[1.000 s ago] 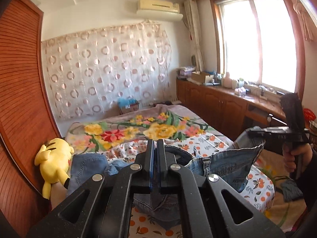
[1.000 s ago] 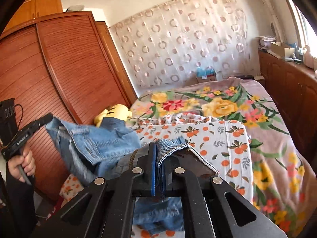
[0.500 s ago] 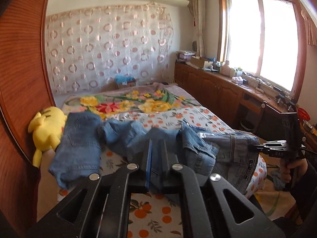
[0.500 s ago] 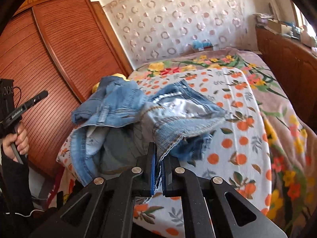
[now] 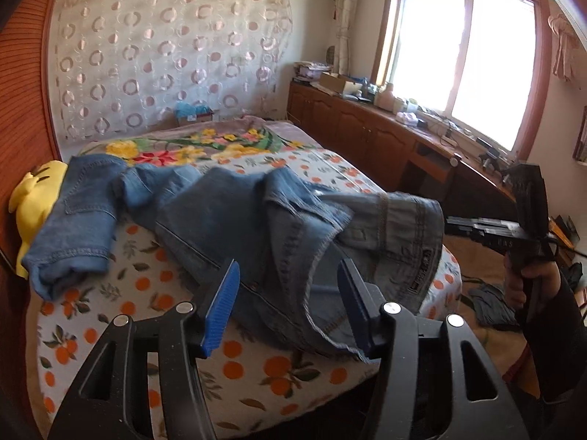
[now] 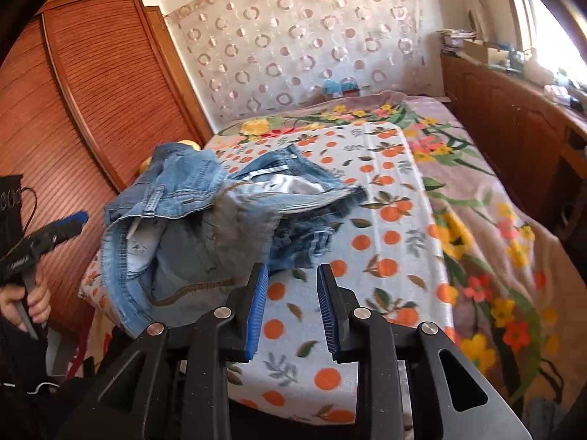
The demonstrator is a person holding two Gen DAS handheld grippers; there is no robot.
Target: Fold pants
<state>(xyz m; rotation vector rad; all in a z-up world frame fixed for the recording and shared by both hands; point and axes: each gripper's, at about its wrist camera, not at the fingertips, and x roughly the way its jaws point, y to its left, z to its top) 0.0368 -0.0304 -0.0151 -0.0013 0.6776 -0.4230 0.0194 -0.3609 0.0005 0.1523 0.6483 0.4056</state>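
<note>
The bed [image 5: 121, 315] fills both views, its orange-print sheet [image 6: 385, 227] carrying the jeans [image 5: 234, 227], which lie in a rumpled heap across the near half, one leg reaching toward ten o'clock in the left view and the waistband end draped toward three o'clock at the bed's edge. A yellow plush [image 5: 29, 198] sits at nine o'clock against the wardrobe [image 6: 91, 102]. The step in hand looks like the lay-down before the first fold: the jeans rest on the sheet, not yet flat, and nothing is folded. The left gripper [image 5: 290, 304] has its fingers apart and opening, with denim lying between and just beyond them but not pinched. The right gripper [image 6: 290, 308] likewise has its fingers apart and opening, with only bare sheet between them; the jeans lie at ten o'clock from it, just beside its left finger [image 6: 256, 304]. The next move probably calls for taking the waistband and a leg hem again and pulling the cloth flat, legs stacked, since the bunched layers would otherwise fold crooked.
</note>
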